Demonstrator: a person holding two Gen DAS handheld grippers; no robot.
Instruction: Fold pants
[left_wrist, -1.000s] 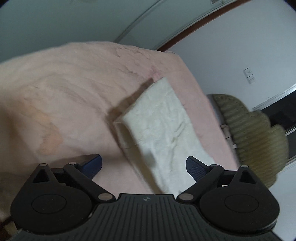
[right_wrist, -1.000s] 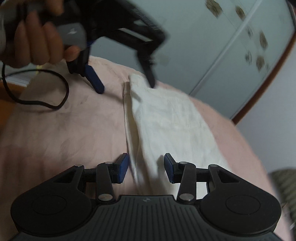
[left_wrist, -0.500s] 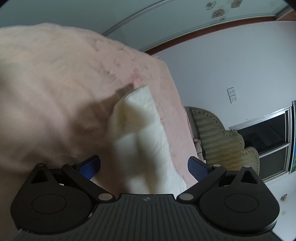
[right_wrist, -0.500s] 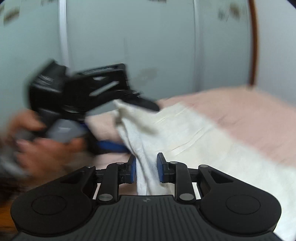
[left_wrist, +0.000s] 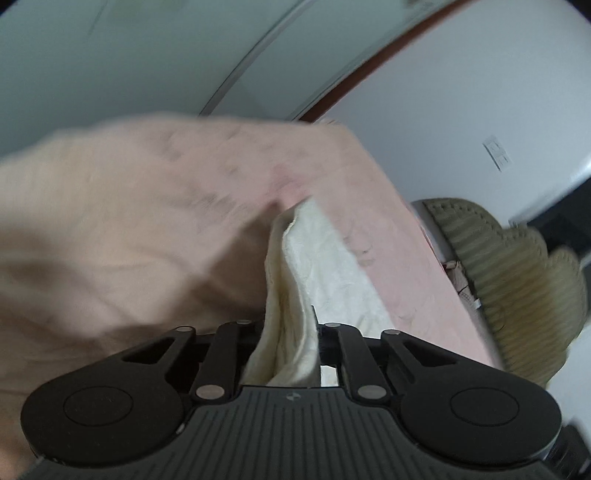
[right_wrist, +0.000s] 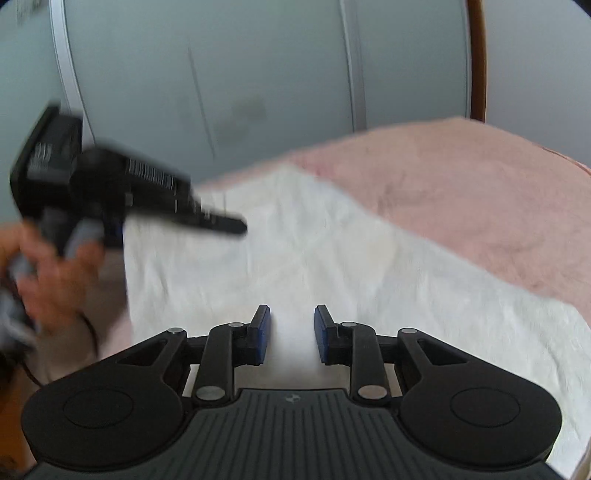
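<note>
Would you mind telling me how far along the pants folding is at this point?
Already done: the cream pants lie as a narrowed strip on the pink bed cover. In hand: the left claw has just closed on one edge, and fabric sits between the right claw pads. Left: carrying that end over and smoothing the fold.

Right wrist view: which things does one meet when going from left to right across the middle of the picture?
Hand → left gripper → white pants → pink blanket.

Bare pink bedspread (right_wrist: 480, 206) right of pants (right_wrist: 295, 258), chair (left_wrist: 517, 288) crowding bedside
</note>
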